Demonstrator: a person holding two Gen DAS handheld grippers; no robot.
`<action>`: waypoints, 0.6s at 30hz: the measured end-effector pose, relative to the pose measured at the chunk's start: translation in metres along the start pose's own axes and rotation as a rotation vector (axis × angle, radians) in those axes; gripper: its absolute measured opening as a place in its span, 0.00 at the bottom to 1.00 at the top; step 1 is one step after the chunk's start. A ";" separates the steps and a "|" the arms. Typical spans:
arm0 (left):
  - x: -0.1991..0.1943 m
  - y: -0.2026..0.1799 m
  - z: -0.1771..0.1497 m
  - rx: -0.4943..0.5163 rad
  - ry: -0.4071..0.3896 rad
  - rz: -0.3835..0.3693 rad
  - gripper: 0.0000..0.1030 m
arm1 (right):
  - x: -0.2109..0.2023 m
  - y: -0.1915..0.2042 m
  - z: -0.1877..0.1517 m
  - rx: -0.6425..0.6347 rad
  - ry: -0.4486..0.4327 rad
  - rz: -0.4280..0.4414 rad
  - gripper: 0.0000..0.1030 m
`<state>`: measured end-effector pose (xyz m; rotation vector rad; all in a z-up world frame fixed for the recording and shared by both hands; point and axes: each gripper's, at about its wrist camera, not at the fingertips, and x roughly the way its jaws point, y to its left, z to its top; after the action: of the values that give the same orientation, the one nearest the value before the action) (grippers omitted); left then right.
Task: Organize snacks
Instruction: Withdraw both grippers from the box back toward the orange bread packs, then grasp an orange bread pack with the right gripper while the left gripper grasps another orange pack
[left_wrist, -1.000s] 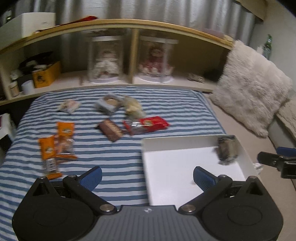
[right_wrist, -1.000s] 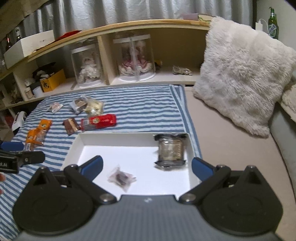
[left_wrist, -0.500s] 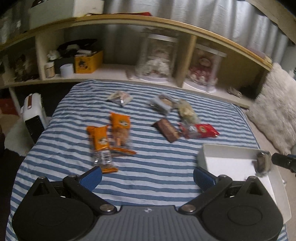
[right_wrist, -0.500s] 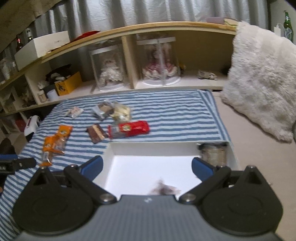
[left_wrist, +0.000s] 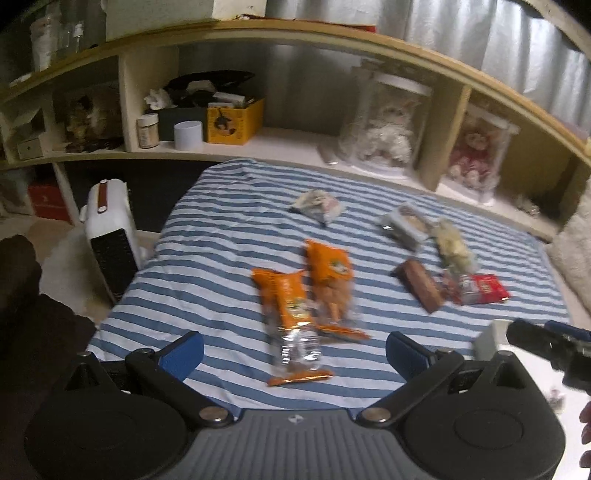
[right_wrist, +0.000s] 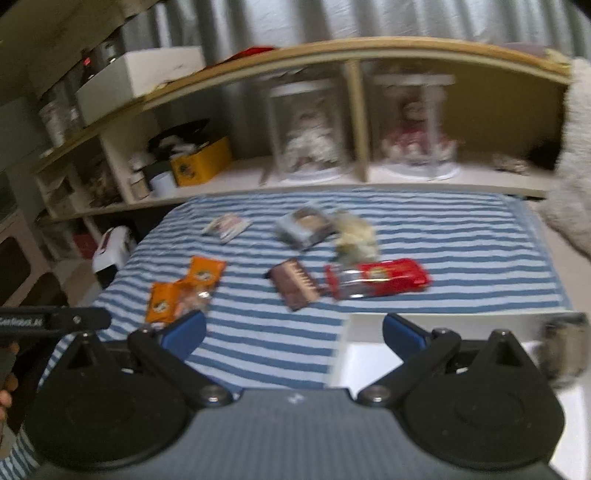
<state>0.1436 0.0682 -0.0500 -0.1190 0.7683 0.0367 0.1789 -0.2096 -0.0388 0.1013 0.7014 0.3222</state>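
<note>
Several snack packs lie on the blue-striped cloth (left_wrist: 229, 236). Two orange packs (left_wrist: 291, 306) (right_wrist: 184, 291) lie side by side; the nearer one sits just ahead of my open left gripper (left_wrist: 293, 349), between its blue pads. Farther right are a brown bar (left_wrist: 421, 290) (right_wrist: 295, 284), a red pack (left_wrist: 480, 290) (right_wrist: 380, 282), a pale yellow pack (left_wrist: 450, 247) and a grey pack (left_wrist: 406, 223). A small pack (left_wrist: 317, 203) lies farther back. My right gripper (right_wrist: 293, 334) is open and empty over the cloth, by the white tray's (right_wrist: 369, 332) left corner. A dark snack (right_wrist: 561, 347) lies in the tray.
A curved wooden shelf (left_wrist: 280, 144) runs behind the bed, with a yellow box (left_wrist: 232, 120), jars and two doll cases (right_wrist: 306, 133). A white heater (left_wrist: 110, 236) stands off the cloth's left edge. A fluffy white pillow (right_wrist: 576, 166) sits far right.
Both grippers have swung left, away from the tray toward the loose snacks. The orange packs now sit centred before the left gripper. Both stay open and empty.
</note>
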 end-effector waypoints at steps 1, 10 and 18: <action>0.005 0.003 0.000 -0.002 0.005 0.008 1.00 | 0.009 0.004 0.000 0.012 0.003 0.016 1.00; 0.056 0.030 -0.002 -0.090 0.073 0.015 1.00 | 0.085 0.026 -0.012 0.058 -0.004 0.078 1.00; 0.076 0.041 -0.005 -0.118 0.068 0.050 1.00 | 0.138 0.042 -0.030 0.067 0.028 0.122 1.00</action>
<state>0.1920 0.1071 -0.1105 -0.2137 0.8371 0.1256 0.2478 -0.1255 -0.1384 0.2040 0.7356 0.4176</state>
